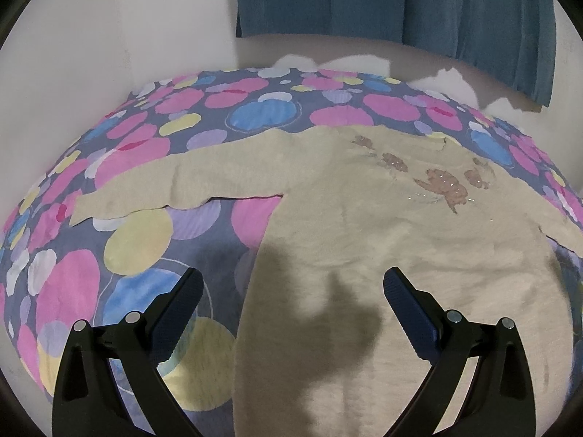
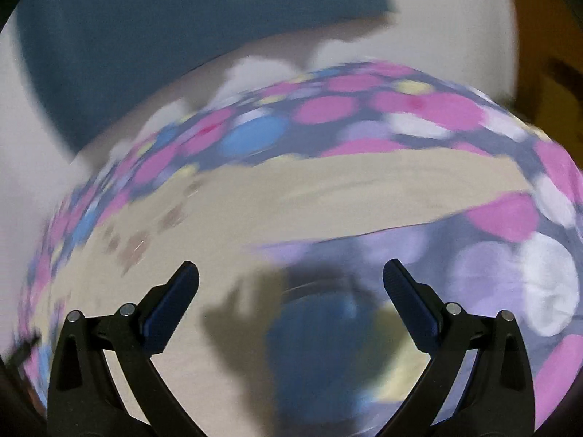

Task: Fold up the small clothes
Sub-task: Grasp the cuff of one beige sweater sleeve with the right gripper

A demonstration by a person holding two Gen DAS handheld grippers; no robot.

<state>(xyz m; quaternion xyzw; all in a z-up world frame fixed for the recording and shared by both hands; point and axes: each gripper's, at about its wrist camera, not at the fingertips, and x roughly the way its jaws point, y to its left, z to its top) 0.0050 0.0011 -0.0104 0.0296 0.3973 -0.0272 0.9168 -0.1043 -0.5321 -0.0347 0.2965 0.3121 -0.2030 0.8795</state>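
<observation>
A small cream fuzzy sweater with brown sequin motifs near its collar lies flat, front up, on a bed cover of pink, blue and yellow spots. Its left sleeve stretches out sideways. My left gripper hovers open above the sweater's lower left edge, holding nothing. The right wrist view is blurred by motion. There the sweater lies with its right sleeve spread out to the right. My right gripper is open and empty above the sweater's right side edge.
A white wall runs along the far left of the bed. A dark teal curtain hangs behind it. White padding shows at the far edge of the bed cover. The cover extends on both sides of the sweater.
</observation>
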